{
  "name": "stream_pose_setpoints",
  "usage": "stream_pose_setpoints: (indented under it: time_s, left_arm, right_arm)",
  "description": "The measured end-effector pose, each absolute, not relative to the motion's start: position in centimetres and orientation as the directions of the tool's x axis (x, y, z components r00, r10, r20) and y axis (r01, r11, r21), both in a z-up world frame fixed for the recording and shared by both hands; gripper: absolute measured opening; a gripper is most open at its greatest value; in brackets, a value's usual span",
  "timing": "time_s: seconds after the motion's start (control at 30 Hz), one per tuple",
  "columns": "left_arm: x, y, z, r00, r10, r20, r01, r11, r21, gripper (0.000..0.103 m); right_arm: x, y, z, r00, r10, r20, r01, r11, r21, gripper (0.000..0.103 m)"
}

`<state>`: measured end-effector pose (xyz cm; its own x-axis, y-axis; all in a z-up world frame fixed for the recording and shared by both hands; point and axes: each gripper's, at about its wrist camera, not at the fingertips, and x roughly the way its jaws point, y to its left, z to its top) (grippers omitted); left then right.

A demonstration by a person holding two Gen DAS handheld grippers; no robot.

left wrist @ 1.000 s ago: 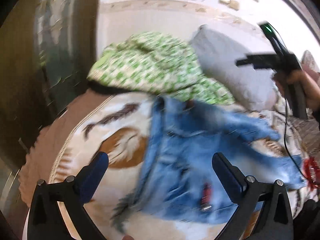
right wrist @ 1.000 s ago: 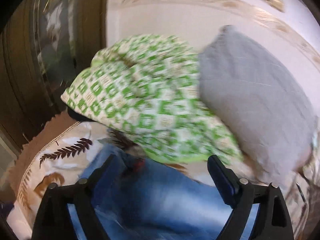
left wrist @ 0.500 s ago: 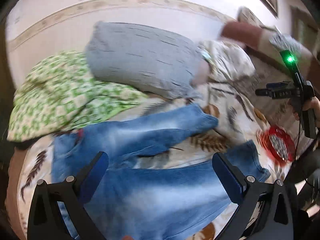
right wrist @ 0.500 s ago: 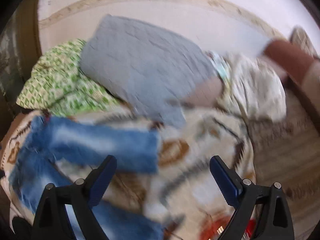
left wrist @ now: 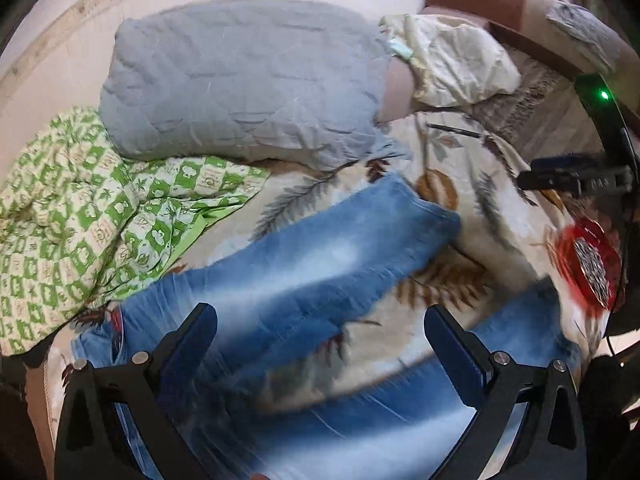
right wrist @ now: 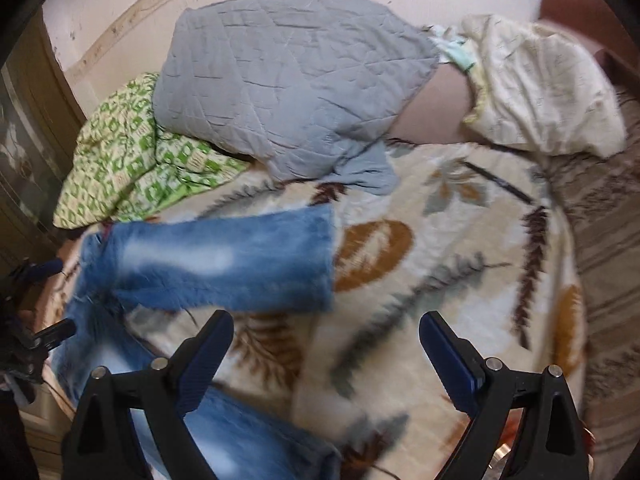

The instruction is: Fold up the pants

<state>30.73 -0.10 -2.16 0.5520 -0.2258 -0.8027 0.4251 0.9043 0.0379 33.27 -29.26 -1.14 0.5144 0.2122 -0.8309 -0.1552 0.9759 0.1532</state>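
Note:
Faded blue jeans (left wrist: 320, 264) lie spread on a leaf-patterned blanket (left wrist: 452, 184), legs apart in a V. The far leg runs toward the right; the near leg passes under my left gripper (left wrist: 320, 344), which is open and empty above it. In the right wrist view the jeans (right wrist: 224, 256) lie at the left, far leg cuff near the middle. My right gripper (right wrist: 326, 356) is open and empty above the blanket (right wrist: 440, 264), between the two legs. The right gripper's body also shows at the right edge of the left wrist view (left wrist: 600, 176).
A grey quilted pillow (left wrist: 248, 80), a green checked quilt (left wrist: 80, 208) and a cream pillow (left wrist: 452, 60) lie at the back by the wall. A red round object (left wrist: 588, 264) sits at the blanket's right. A brown headboard (left wrist: 480, 0) is at far right.
Both views have swung right, from the waistband end toward the leg cuffs. The jeans now lie flat with legs spread. Both grippers stayed open.

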Motion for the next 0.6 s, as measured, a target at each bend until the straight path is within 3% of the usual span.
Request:
stream_pose_setpoints:
  time_s: [0.17,0.43,0.6]
  left_arm:
    - [37.4,1.4,-4.1,0.467,-0.239,-0.852,0.448,0.894,-0.005,0.103]
    - [44.9,0.1,-10.9,0.393,-0.081,-0.916,0.548,0.820,0.163,0.103]
    - [47.6,0.2,-13.6,0.359,-0.067,-0.931,0.592,0.787,0.172,0.103]
  right_arm:
    - [39.6,-28.0,-4.4,0.441,0.225,-0.869,-0.142,0.973,0.180,0.096]
    - [48.5,-28.3,-10.5,0.331,0.229,-0.916,-0.055,0.973,0.224,0.096]
    - [51.7,-28.3,-13.7,0.280,0.249,-0.927,-0.045,0.968,0.246,0.095]
